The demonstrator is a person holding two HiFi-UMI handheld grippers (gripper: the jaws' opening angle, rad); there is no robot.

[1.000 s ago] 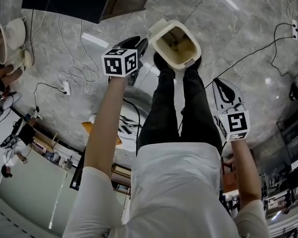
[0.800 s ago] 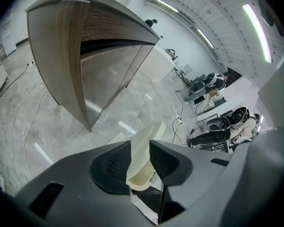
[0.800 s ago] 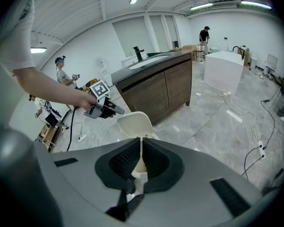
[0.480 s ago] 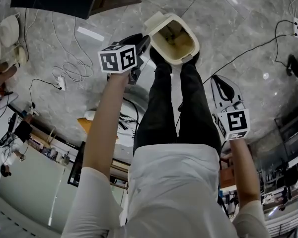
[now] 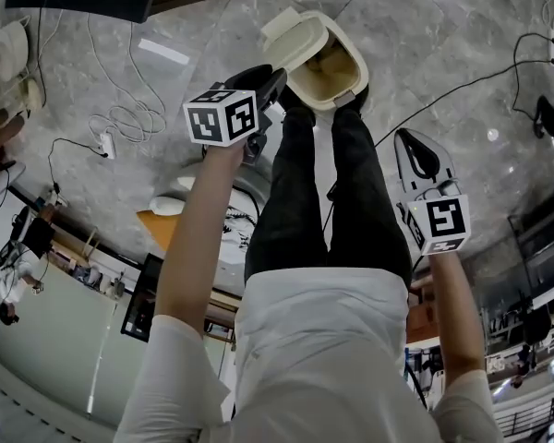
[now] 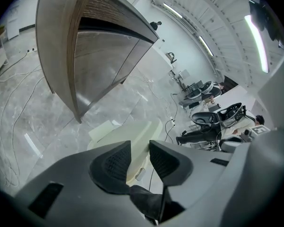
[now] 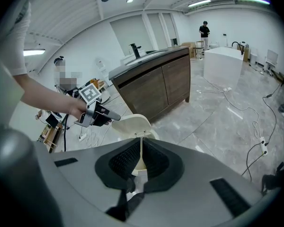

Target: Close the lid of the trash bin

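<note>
The cream trash bin (image 5: pixel 337 74) stands on the floor by the person's shoes, with its lid (image 5: pixel 291 28) raised at its far left rim. My left gripper (image 5: pixel 275 81) hovers just left of the bin near the lid, narrowly open with nothing between its pads. In the left gripper view the bin (image 6: pixel 141 138) and lid (image 6: pixel 103 129) show just beyond the left gripper (image 6: pixel 135 157). My right gripper (image 5: pixel 414 150) hangs shut and empty, well to the bin's right. The right gripper view shows the lid (image 7: pixel 131 125) upright past the right gripper (image 7: pixel 141 162), and the left gripper (image 7: pixel 109 117) beside it.
A dark wooden counter (image 6: pixel 99 56) stands behind the bin. Cables (image 5: pixel 120 123) and a power strip (image 5: pixel 104 146) lie on the grey marble floor (image 5: pixel 462 44) to the left, another cable (image 5: pixel 480 77) to the right. The person's legs (image 5: pixel 332 183) fill the middle.
My left gripper has edged closer to the bin's lid side, and the lid shows broader in the head view. The right gripper has barely moved.
</note>
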